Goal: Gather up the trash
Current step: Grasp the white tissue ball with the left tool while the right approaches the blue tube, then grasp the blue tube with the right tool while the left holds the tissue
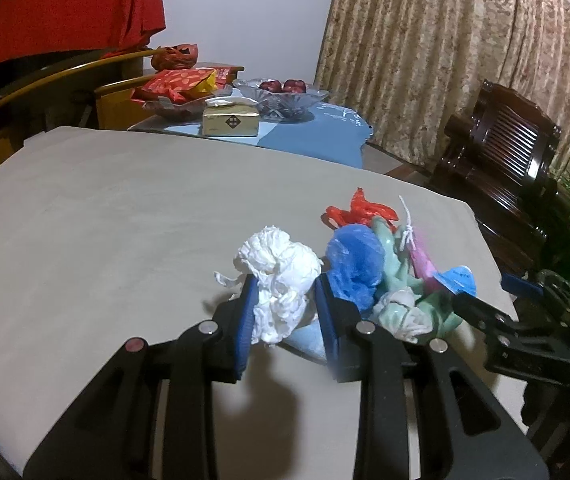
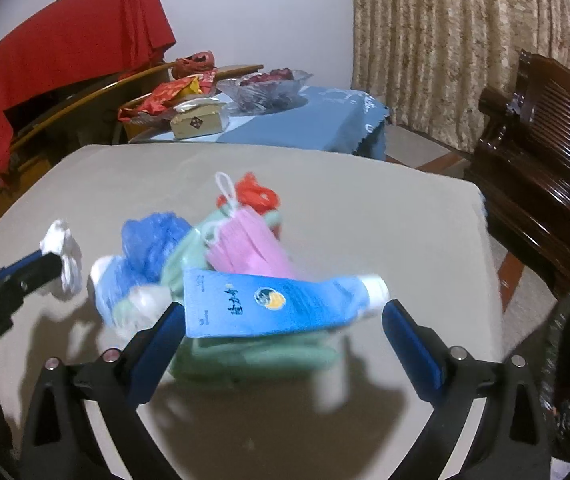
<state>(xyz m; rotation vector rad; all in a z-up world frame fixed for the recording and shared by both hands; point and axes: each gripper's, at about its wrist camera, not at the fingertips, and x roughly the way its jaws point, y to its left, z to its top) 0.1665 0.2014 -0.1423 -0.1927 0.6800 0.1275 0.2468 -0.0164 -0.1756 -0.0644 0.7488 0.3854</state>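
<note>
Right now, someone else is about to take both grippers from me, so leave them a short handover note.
Left gripper: jaws shut on the crumpled white tissue, at the left edge of the trash pile.
Right gripper: jaws open, with the blue tube lying across the gap between them; no grip on it yet.
The pile sits on the beige table: blue plastic bag, pink face mask, red plastic scrap, green plastic underneath.
Done: trash gathered into one heap. No bin is in view.
Left: grip the tube, then carry everything off.
</note>
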